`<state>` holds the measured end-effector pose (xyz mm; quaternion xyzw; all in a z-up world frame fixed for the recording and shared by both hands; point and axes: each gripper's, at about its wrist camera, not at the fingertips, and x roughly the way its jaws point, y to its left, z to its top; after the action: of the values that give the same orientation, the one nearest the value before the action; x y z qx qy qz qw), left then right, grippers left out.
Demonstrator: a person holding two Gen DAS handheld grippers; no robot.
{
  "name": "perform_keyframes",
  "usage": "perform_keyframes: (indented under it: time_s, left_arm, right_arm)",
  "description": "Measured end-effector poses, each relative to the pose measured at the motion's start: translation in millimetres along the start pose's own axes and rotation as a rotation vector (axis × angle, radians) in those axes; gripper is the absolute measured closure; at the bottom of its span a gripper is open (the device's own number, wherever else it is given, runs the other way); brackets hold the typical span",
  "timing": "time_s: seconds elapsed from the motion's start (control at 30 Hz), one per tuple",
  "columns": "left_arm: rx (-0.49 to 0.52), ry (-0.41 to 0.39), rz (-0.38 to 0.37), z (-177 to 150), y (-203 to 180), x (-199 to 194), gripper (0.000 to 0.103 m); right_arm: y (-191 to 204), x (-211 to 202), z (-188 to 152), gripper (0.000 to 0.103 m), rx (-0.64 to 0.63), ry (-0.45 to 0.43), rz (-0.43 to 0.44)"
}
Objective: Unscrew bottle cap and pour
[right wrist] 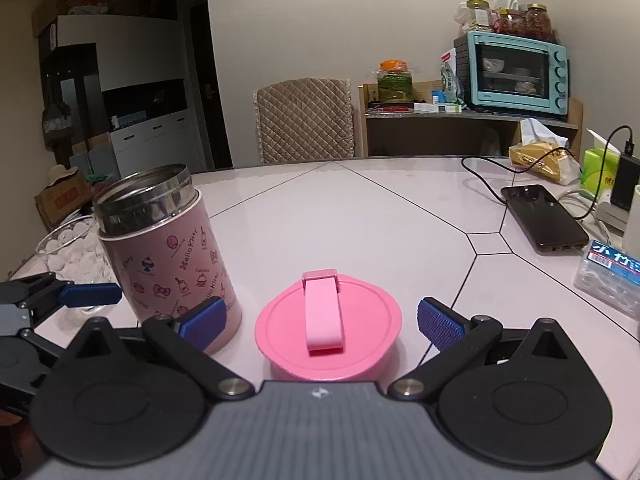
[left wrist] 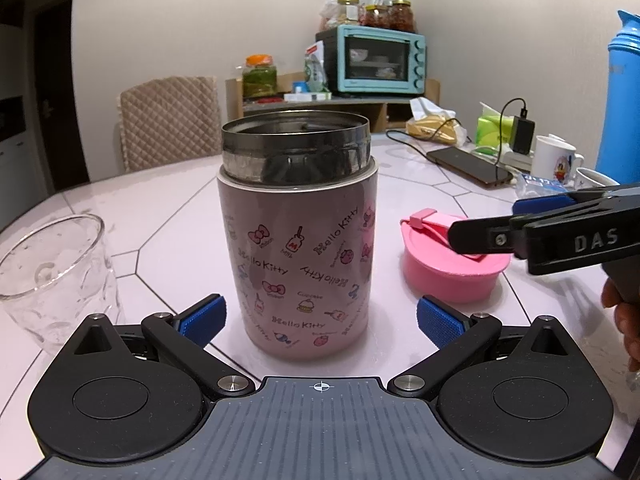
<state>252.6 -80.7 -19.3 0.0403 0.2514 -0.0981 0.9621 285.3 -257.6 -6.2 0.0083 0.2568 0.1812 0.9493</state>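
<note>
A pink Hello Kitty flask [left wrist: 300, 256] stands upright on the table with its steel mouth uncovered. My left gripper [left wrist: 320, 320] is open, its blue pads on either side of the flask's base without touching it. The pink cap [right wrist: 328, 328] with a strap lies on the table right of the flask [right wrist: 168, 264]. My right gripper [right wrist: 320, 322] is open around the cap, pads apart from it. In the left wrist view the right gripper [left wrist: 500, 220] hovers over the cap [left wrist: 448, 264]. A clear glass [left wrist: 52, 276] stands left of the flask.
A phone [right wrist: 544, 220] on a charging cable, tissue packs [left wrist: 494, 128], a white mug [left wrist: 554, 158] and a blue jug [left wrist: 624, 104] crowd the table's right side. A small plastic box [right wrist: 612, 276] lies near the right edge. A quilted chair [right wrist: 304, 120] and a shelf with a teal oven [right wrist: 516, 72] stand behind.
</note>
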Motion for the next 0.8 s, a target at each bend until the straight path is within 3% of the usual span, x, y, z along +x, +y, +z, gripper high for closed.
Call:
perform_keyframes:
  time_s: [0.37, 0.8]
  left_arm:
    - [-0.008, 0.004, 0.026, -2.7, -5.1, -7.5, 0.000]
    - [-0.028, 0.004, 0.029, -9.3, -7.4, -17.9, 0.000]
  right_arm:
    - [4.7, -14.1, -2.3, 0.000, -0.005, -0.005, -0.022]
    - [-0.4, -36.2, -10.8, 0.000, 0.042, -0.019, 0.029]
